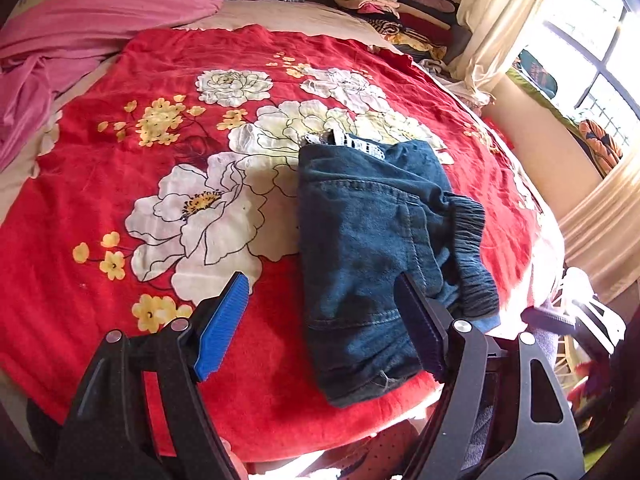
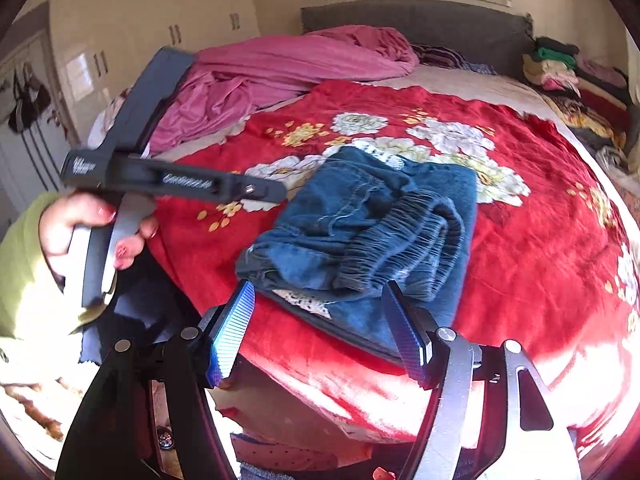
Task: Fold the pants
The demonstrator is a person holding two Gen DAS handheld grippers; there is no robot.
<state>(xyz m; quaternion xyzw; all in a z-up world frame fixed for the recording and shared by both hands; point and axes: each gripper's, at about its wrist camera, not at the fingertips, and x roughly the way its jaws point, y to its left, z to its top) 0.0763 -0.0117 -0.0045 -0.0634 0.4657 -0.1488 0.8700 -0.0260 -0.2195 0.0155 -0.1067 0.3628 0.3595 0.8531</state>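
Dark blue denim pants lie folded in a compact stack on the red flowered blanket, near the bed's front edge; the dark elastic waistband is on top at the right. They also show in the right wrist view. My left gripper is open and empty, hovering above the pants' near left end. My right gripper is open and empty, just in front of the pants. The left gripper's body, held by a hand, shows in the right wrist view.
A crumpled pink sheet lies at the bed's far left. A pile of folded clothes sits at the far right by the curtain and window. The bed's front edge is close below the grippers.
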